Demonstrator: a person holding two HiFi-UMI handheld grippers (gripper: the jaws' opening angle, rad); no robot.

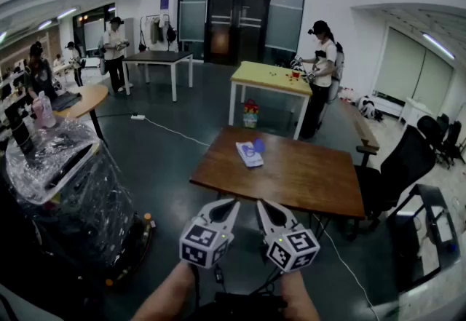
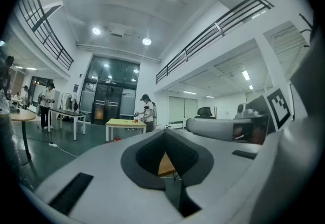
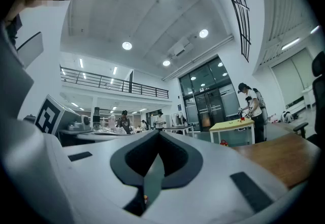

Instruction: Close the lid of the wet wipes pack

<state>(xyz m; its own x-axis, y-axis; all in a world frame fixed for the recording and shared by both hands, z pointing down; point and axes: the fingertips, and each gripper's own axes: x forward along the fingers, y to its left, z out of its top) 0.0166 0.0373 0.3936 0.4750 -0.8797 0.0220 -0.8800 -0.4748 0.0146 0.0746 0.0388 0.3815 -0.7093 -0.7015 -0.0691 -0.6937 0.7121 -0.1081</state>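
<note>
The wet wipes pack (image 1: 249,154) lies on the far left part of the brown wooden table (image 1: 306,181); a blue piece, seemingly its lid (image 1: 258,145), stands up at its far end. Both grippers hover low in the head view, short of the table's near edge and well away from the pack. My left gripper (image 1: 231,204) (image 2: 165,132) has its jaws together with nothing between them. My right gripper (image 1: 262,205) (image 3: 157,134) is shut and empty too. Neither gripper view shows the pack; a strip of the table (image 3: 284,159) appears at the right gripper view's right.
A plastic-wrapped cart (image 1: 65,188) stands close on the left. A black office chair (image 1: 404,167) sits at the table's right end. Farther off are a yellow table (image 1: 273,79) with a person (image 1: 320,72) beside it, a dark table (image 1: 156,57), and a cable (image 1: 167,130) on the floor.
</note>
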